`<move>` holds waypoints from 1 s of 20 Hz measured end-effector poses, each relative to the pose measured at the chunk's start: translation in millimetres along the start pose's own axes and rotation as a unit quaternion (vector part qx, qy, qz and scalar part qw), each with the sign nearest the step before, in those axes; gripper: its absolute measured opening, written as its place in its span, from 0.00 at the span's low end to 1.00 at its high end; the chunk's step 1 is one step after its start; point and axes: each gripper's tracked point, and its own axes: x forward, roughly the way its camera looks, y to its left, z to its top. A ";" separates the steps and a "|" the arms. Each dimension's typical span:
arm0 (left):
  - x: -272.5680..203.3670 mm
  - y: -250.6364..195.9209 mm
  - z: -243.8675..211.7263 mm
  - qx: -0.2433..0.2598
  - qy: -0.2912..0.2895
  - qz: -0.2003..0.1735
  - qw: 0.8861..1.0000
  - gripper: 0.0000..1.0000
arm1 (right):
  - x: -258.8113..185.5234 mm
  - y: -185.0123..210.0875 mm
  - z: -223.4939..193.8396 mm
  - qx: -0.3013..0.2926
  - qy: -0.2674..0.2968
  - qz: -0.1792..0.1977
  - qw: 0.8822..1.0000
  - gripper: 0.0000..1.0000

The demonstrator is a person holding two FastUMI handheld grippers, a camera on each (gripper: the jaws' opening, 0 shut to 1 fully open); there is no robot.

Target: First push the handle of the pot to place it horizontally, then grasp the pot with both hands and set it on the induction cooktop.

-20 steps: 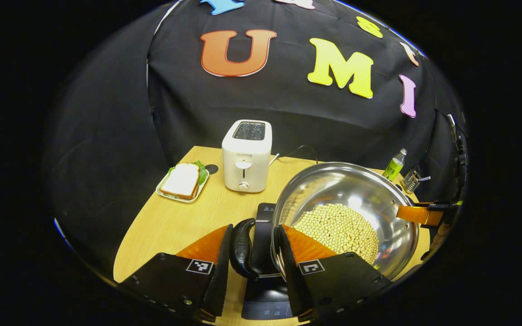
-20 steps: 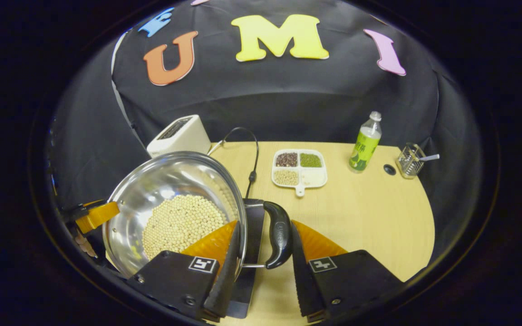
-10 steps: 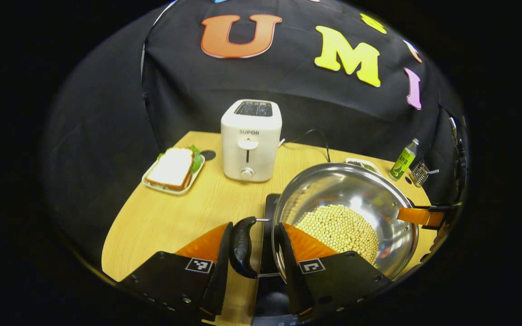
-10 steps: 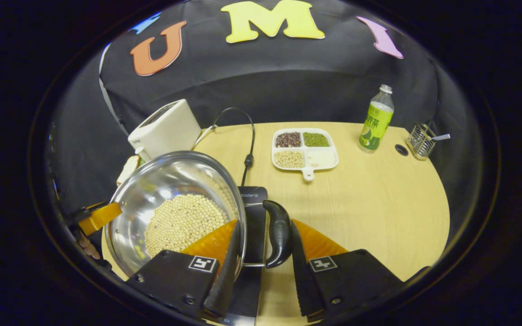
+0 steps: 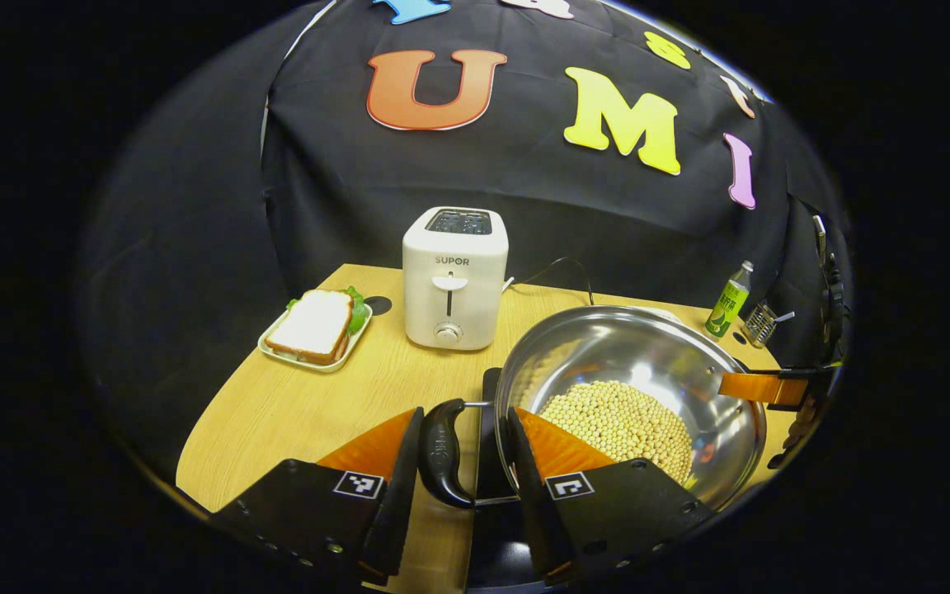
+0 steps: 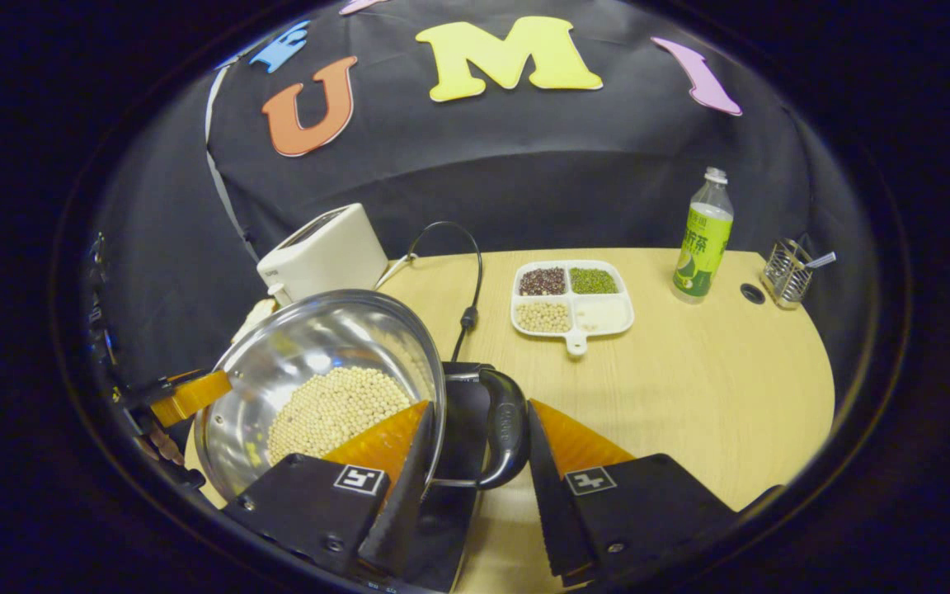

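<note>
Pot (image 5: 632, 388), holding pale beans, held over induction cooktop (image 6: 463, 412), which lies dark directly beneath. Left gripper (image 5: 463, 462) jaws bracket left handle (image 5: 442, 452); right gripper (image 6: 475, 462) jaws bracket right handle (image 6: 504, 429). Firm pinch on either handle: cannot tell, gaps show. Handles lie level, pot between grippers. Cooktop mostly hidden under pot; whether pot base touches it unclear. Judgement: straight descent remains.

White toaster (image 5: 454, 276) at table (image 6: 689, 396) far edge, cord (image 6: 467, 272) trailing. Sandwich plate (image 5: 314, 330) near far left corner. Divided bean tray (image 6: 571, 301) mid-far. Green bottle (image 6: 702, 239), wire holder (image 6: 787, 274) at far right corner.
</note>
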 end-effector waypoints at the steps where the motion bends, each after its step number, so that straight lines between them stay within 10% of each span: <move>1: -0.4 0.0 -1.3 -0.003 -0.001 -0.001 1.000 0.57 | 0.9 0.2 0.3 0.000 -0.004 0.003 1.000 0.66; 6: -11.2 7.0 26.0 0.003 -0.074 -0.003 0.997 0.56 | -6.4 -1.6 15.9 0.011 -0.057 0.014 0.998 0.66; 8: -18.0 6.9 33.6 -0.022 -0.108 -0.013 0.994 0.97 | -18.2 -7.4 27.5 -0.009 -0.092 0.001 0.996 0.74; 9: -21.4 0.9 30.4 -0.032 -0.109 -0.025 0.993 0.96 | -27.7 -8.8 31.5 -0.022 -0.105 -0.004 0.994 0.89; 20: -128.5 -19.8 24.8 0.013 -0.147 0.012 0.989 0.95 | -141.7 23.2 25.0 -0.103 -0.203 -0.016 0.974 0.98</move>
